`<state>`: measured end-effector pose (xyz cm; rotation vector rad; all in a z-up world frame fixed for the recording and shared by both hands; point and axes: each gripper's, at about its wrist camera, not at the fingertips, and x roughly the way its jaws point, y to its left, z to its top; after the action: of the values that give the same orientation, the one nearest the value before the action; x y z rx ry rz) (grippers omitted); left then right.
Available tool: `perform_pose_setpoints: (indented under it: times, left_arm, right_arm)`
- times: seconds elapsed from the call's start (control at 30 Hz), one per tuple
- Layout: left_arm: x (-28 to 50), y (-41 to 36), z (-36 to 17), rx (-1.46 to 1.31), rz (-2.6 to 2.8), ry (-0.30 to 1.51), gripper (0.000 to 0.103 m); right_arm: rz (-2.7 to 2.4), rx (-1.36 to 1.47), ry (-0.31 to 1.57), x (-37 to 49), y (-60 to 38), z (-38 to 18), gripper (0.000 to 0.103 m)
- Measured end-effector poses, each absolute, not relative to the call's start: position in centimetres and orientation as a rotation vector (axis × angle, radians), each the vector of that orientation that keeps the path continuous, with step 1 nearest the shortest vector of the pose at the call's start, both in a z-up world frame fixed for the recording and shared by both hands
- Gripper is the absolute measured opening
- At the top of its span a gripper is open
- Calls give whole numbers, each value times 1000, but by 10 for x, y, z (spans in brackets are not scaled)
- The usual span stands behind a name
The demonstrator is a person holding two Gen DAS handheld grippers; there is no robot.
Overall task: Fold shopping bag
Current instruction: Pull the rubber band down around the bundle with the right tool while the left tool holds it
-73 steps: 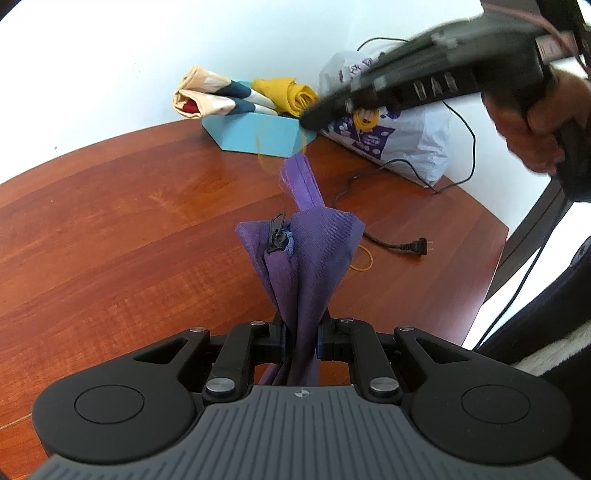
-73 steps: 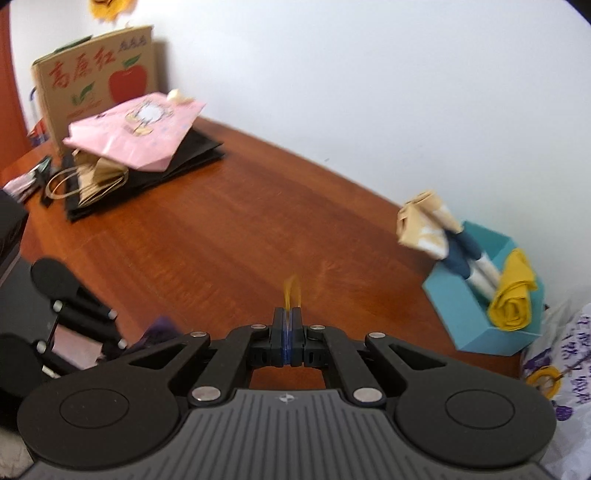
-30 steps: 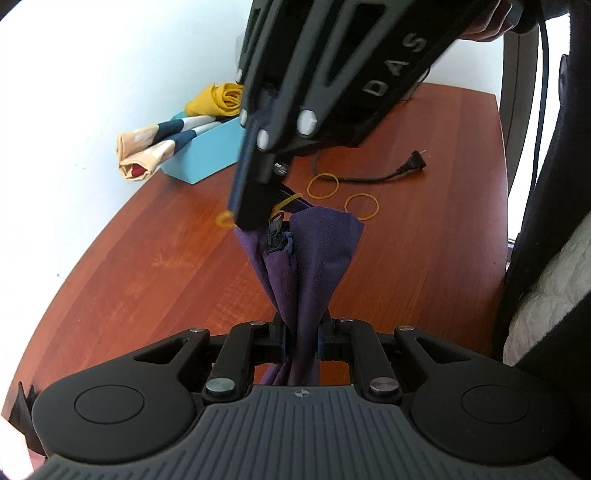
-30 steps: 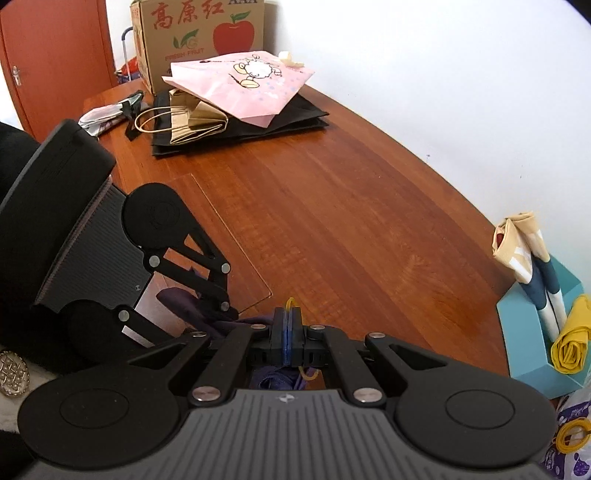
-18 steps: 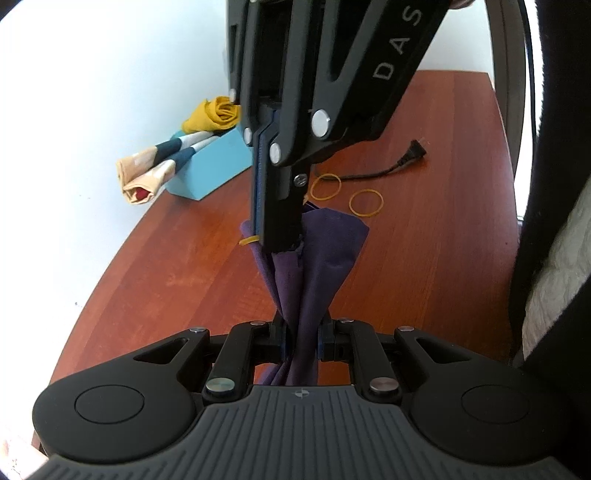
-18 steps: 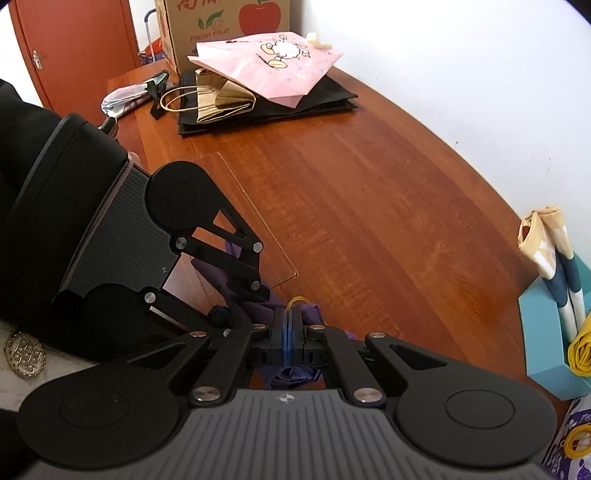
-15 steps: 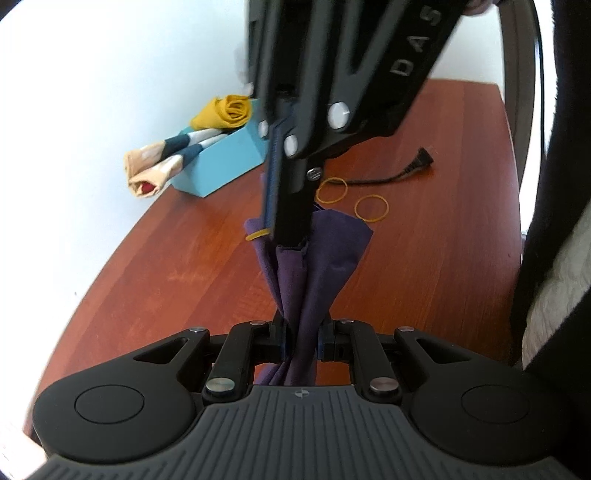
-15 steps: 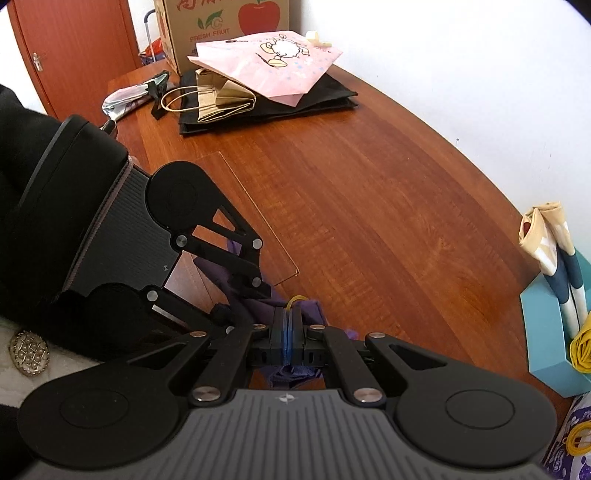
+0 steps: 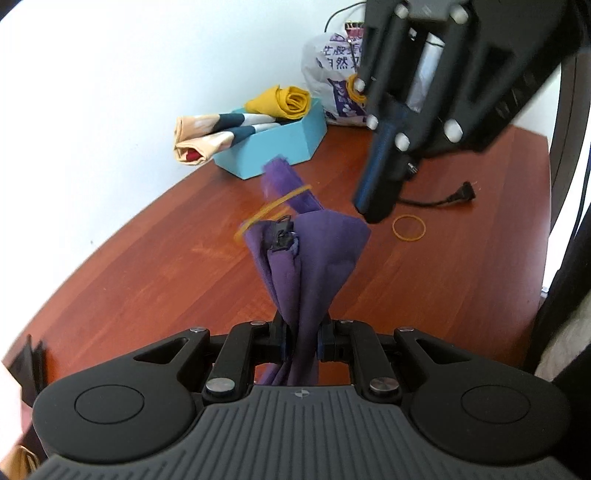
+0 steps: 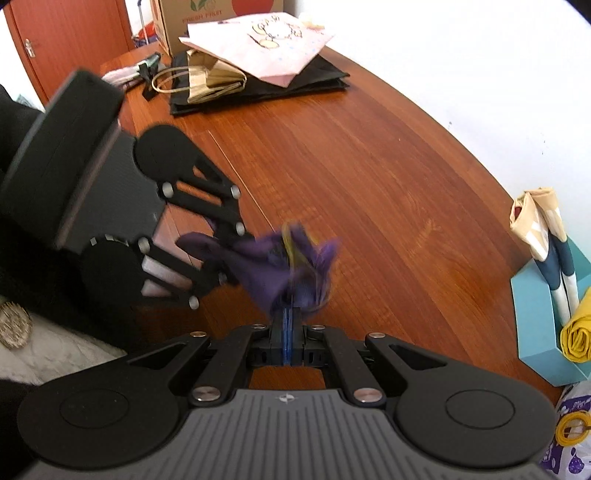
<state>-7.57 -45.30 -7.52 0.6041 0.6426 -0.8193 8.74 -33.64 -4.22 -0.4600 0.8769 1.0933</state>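
**Purple bag pinched in my left gripper, a rubber band around its top**

The cardboard box (image 10: 218, 14) at the far end of the table (image 10: 369, 177) has "FRESH FRUIT" printed in green beside a red apple. The white plastic bag (image 9: 332, 85) by the wall carries purple Chinese print that I cannot read with certainty. The pink paper bag (image 10: 258, 48) shows a cartoon drawing; its lettering is too small to make out.

My left gripper (image 9: 301, 341) is clenched on the rolled purple shopping bag (image 9: 306, 266), the jaws only a little apart with the cloth bundle squeezed between them. The bag sticks up above the table, fanned at the top, with one strap (image 9: 288, 184) poking out. A yellow rubber band (image 9: 269, 210) loops loosely around the strap and the top of the bundle, blurred.

My right gripper (image 10: 287, 343) is fully closed, its tips just beside the bag's upper edge. Whether it pinches the band I cannot tell; the right wrist view is smeared there. Another rubber band (image 9: 409, 229) lies on the table near a black plug (image 9: 463, 192).
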Motion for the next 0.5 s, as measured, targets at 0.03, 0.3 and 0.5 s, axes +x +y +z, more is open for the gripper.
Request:
perform_pose_setpoints:
  times: [0.03,0.3,0.5]
  left_arm:
    - [-77,-453,-75,609,-824,640,15]
    - [-78,-456,-77,623,-812,617,15]
    - [-74,-457,-76,610,-836,608,15]
  right_arm:
    - [1093,-460,877,87,-337,-43,0]
    - [1060,-420,808,87,-345,-36,0]
    - [1043,-431,737,89,-350,-27,2]
